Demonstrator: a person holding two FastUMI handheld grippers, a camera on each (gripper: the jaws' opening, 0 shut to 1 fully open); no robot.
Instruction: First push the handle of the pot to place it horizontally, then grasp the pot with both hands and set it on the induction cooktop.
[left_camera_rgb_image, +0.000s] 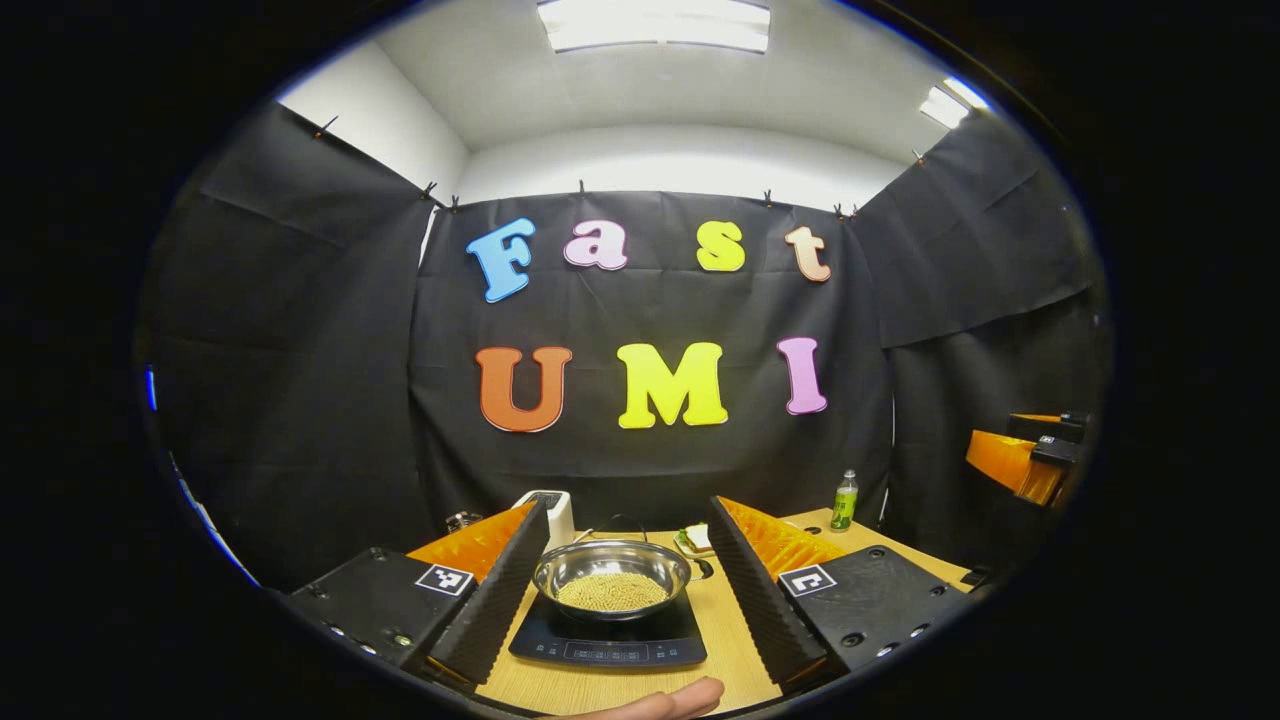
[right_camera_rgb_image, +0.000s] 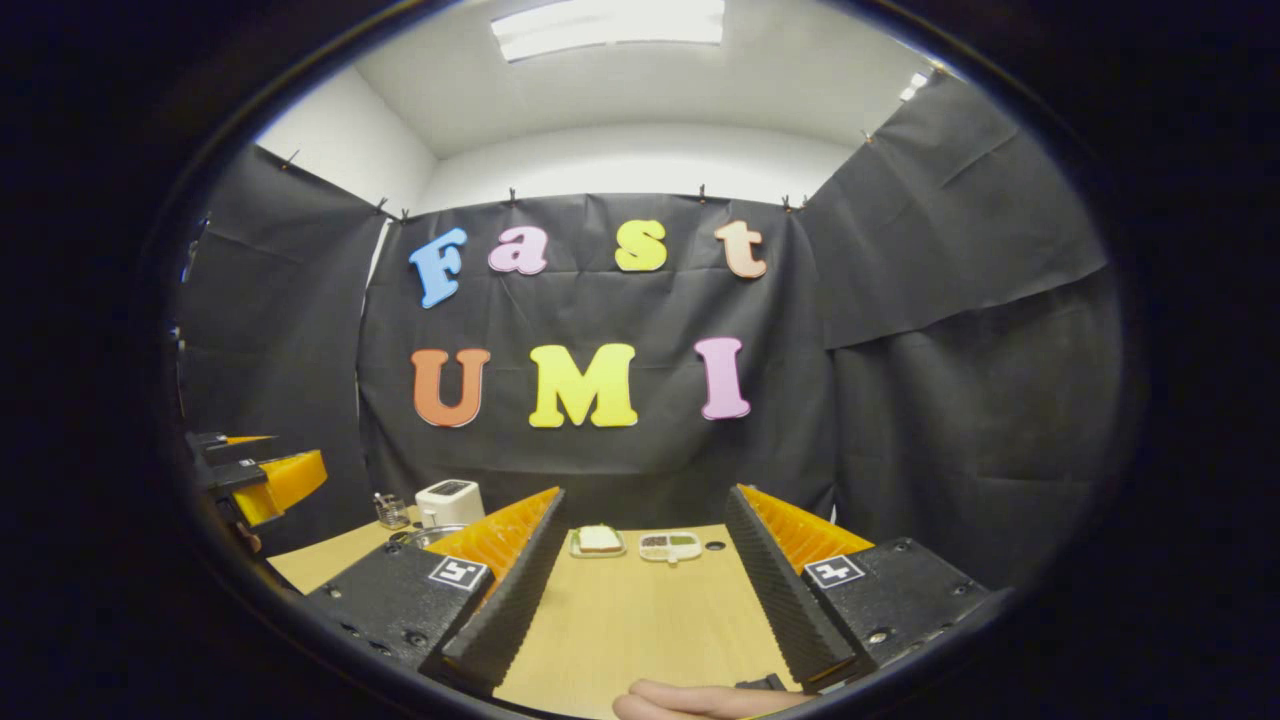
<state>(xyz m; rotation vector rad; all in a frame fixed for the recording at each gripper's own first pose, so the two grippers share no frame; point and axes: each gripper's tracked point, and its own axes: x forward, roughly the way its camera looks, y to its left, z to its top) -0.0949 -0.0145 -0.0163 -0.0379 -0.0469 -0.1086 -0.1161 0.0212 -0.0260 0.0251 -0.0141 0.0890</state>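
Pot (left_camera_rgb_image: 612, 578) of grain already sits on the cooktop (left_camera_rgb_image: 608, 640) on the desk (left_camera_rgb_image: 735, 610), so placing looks done. Left tongs (left_camera_rgb_image: 618, 590) spread wide, gripping nothing; right tongs (right_camera_rgb_image: 640, 580) likewise released over bare desk. Next: likely just back away.

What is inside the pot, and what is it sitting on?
The pot holds a layer of small tan grains that hides its bottom. It sits on the black induction cooktop; the cooktop's surface under the pot is covered.
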